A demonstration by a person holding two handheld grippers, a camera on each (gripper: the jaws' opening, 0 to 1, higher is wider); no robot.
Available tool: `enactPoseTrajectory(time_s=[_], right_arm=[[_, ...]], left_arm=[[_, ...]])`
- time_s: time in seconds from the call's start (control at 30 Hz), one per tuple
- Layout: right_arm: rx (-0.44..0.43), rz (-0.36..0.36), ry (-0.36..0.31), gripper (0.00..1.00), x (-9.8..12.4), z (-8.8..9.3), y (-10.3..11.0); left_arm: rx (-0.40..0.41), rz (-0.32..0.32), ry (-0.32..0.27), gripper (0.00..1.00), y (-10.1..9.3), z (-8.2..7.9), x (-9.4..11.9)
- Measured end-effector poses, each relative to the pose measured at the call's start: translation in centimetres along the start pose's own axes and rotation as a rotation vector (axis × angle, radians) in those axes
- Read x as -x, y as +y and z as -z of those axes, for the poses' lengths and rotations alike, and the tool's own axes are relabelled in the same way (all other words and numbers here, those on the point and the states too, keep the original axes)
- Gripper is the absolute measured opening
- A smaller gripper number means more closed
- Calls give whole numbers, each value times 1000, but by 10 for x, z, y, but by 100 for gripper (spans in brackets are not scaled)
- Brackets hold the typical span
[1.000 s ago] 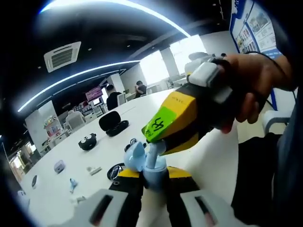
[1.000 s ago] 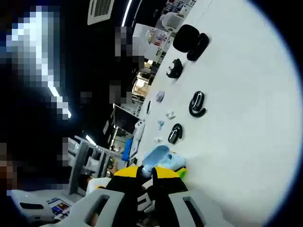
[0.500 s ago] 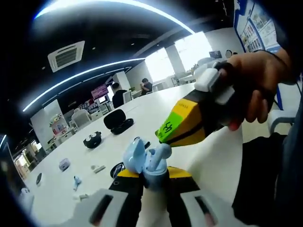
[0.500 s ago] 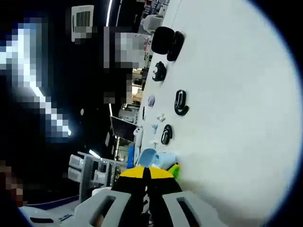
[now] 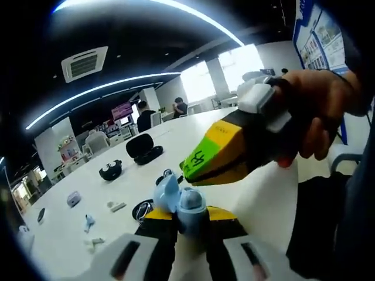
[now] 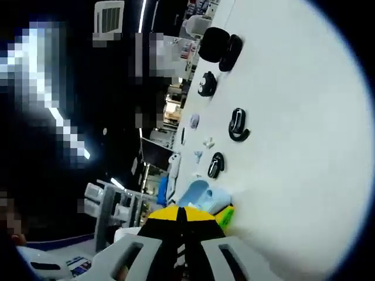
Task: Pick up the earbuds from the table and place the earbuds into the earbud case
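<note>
Broadly, a white bench [image 5: 258,205] carrying scattered cases: a large black open case [image 5: 142,147], a black round case [image 5: 109,170], further small items well apart. Right gripper [image 5: 186,170], yellow-black with a green label, held in a hand [image 5: 319,114], its fingers pressed together just above the blue earbud case [image 5: 179,202]. Left gripper [image 5: 183,219], fingers pinching that open case, an earbud [image 5: 191,199] seated inside.
</note>
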State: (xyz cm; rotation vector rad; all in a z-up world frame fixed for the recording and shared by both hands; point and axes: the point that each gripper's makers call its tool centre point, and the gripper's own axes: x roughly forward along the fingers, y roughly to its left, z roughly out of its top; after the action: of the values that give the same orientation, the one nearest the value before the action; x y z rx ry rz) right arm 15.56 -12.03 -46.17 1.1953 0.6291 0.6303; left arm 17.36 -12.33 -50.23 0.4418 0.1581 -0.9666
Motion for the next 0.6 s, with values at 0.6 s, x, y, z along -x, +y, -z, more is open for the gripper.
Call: enactPoseTrajectory(time_s=[0.6], right_arm=[[625,136,68,16,-11,-16,-13]], left_arm=[[143,117,4,19,-1,5,2]])
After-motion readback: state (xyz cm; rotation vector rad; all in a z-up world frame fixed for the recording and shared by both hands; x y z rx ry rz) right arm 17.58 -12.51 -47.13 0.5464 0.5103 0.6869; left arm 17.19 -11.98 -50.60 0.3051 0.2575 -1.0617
